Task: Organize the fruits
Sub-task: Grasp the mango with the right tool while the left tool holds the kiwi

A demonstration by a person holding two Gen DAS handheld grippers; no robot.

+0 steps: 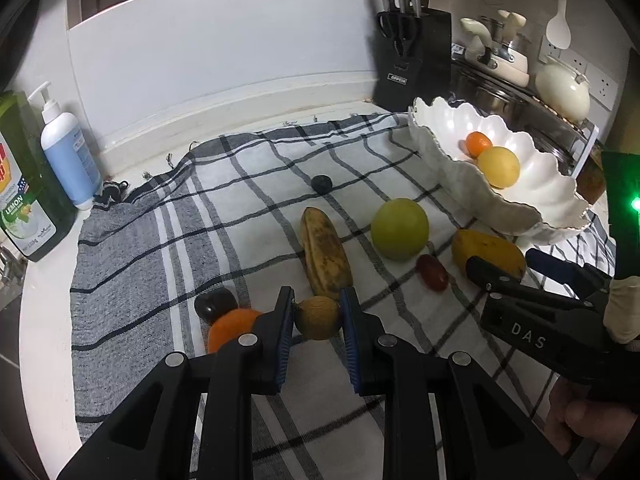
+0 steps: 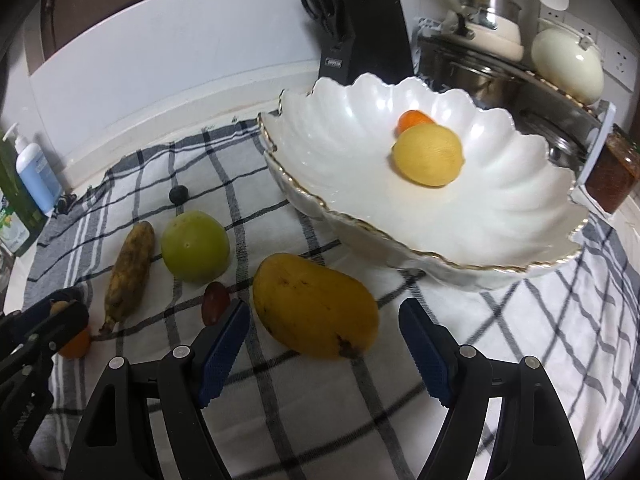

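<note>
My left gripper (image 1: 318, 316) is shut on a small brown round fruit (image 1: 318, 317), just above the checked cloth (image 1: 160, 240). My right gripper (image 2: 324, 332) is open around the near end of a yellow mango (image 2: 316, 304), not touching it. A white scalloped bowl (image 2: 500, 216) at the right holds a yellow fruit (image 2: 428, 156) and a small orange (image 2: 414, 119). On the cloth lie a spotted banana (image 1: 326, 258), a green apple (image 1: 399, 229), a red plum (image 1: 432, 272), an orange (image 1: 230, 328), a dark fruit (image 1: 214, 304) and a small dark berry (image 1: 321, 184).
A soap pump bottle (image 1: 68, 152) and a green dish-liquid bottle (image 1: 24, 192) stand at the far left. A black knife block (image 1: 412, 64) stands behind the bowl. Pots and a cream kettle (image 1: 562, 88) sit on a rack at the back right.
</note>
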